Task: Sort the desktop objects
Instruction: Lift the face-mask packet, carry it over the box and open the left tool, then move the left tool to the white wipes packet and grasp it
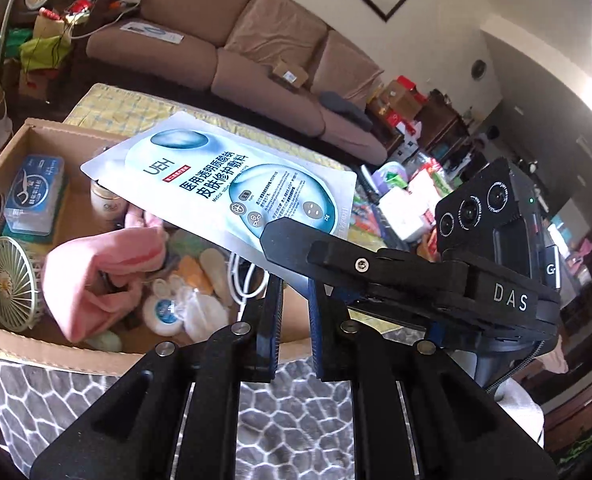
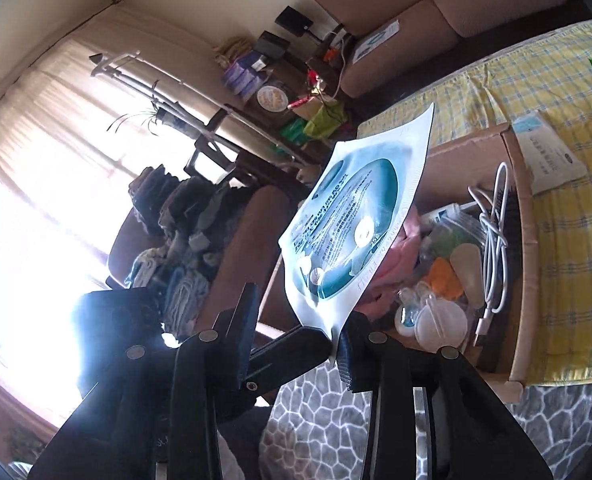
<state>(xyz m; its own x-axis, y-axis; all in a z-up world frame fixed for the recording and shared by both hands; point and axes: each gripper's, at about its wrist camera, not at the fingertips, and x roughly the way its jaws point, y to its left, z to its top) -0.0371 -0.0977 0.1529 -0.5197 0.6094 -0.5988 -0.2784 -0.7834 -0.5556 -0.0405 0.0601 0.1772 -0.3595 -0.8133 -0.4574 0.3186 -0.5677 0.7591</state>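
Observation:
A white and blue face-mask packet hangs in the air over an open cardboard box. In the left wrist view my right gripper reaches in from the right and lies against the packet's lower right corner. In the right wrist view the packet rests against the inner side of the right finger; the jaws stand wide apart. My left gripper sits below the packet with its jaws slightly apart and nothing between them.
The box holds a pink cloth, a small green fan, a blue packet, a white cable and small jars. It rests on a yellow checked cloth. A brown sofa stands behind.

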